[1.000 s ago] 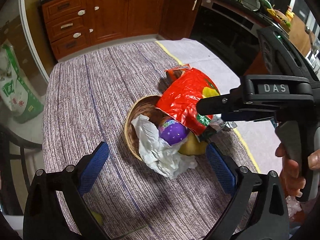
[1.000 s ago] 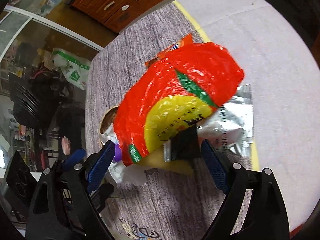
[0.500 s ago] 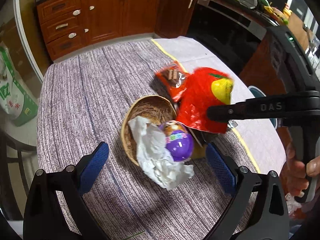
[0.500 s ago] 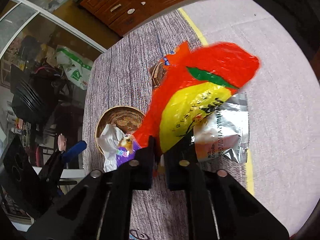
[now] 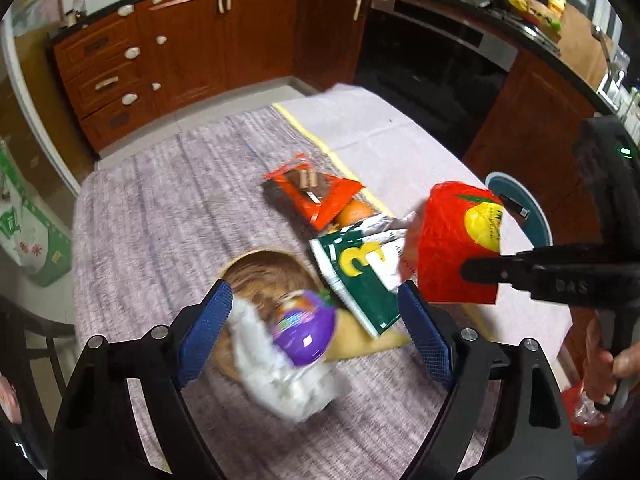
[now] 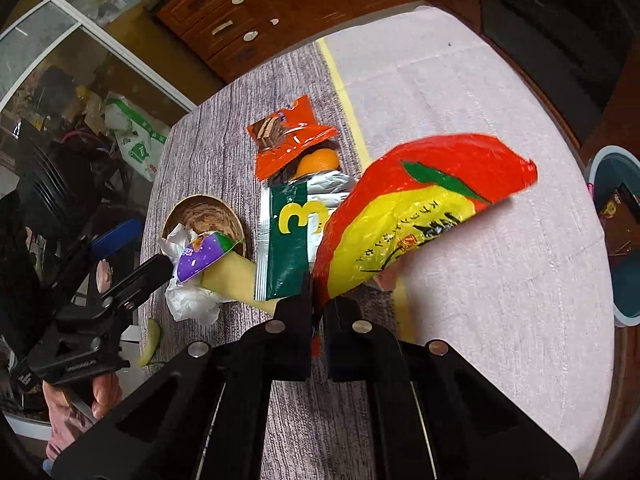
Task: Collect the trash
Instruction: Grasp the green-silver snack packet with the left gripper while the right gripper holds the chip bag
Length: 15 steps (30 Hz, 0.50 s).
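Observation:
My right gripper [image 6: 317,304] is shut on a red and yellow snack bag [image 6: 416,208] and holds it above the table; it also shows in the left wrist view [image 5: 456,240]. A green and silver wrapper [image 6: 290,236] and an orange biscuit wrapper [image 6: 286,140] lie on the table, with an orange fruit [image 6: 318,160] between them. A woven bowl [image 6: 204,212] holds crumpled white paper [image 6: 188,296] and a purple cup [image 6: 202,252]. My left gripper [image 5: 312,336] is open above the bowl, near the purple cup [image 5: 304,332].
A blue-green bin [image 6: 618,216] stands on the floor right of the round table [image 6: 480,120]. Wooden cabinets [image 5: 180,48] and a dark oven [image 5: 432,60] are beyond. A banana peel piece [image 6: 150,340] lies near the table's left edge.
My right gripper closed on the red bag and lifted it off the pile toward the right, uncovering the green wrapper and the orange. My left gripper moved closer over the bowl.

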Motion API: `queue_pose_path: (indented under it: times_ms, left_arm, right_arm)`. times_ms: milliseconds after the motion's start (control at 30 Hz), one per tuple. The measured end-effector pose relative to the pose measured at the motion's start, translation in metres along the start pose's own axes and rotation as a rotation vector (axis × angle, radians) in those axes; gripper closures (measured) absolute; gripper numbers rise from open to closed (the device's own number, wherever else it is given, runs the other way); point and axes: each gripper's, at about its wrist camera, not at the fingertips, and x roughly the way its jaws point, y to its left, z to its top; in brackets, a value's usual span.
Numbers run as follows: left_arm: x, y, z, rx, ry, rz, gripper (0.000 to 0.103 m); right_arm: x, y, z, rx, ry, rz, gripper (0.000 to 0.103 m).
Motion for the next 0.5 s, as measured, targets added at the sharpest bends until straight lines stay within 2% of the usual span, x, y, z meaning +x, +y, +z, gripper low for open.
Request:
queue_pose_path:
  times_ms: [67,233,400,500]
  left_arm:
    - [0.013,-0.013,0.004,0.016,0.030,-0.024,0.018]
    - [0.044,-0.056,0.001,0.128,0.101,-0.065,0.017]
    - [0.081,-0.089,-0.010,0.245,0.181,-0.011,0.017]
    - [0.099,-0.091,-0.011,0.247,0.213,0.025,0.017]
  right_arm:
    - [-0.006,-0.007,0.001,0.004,-0.019,-0.006,0.099]
    - [-0.025,-0.036,0.003,0.039,-0.062,-0.036,0.099]
    - [-0.032,-0.069,0.006,0.097,-0.072,-0.041,0.099]
    - [-0.033,-0.081,0.005,0.114,-0.074,-0.030,0.099]
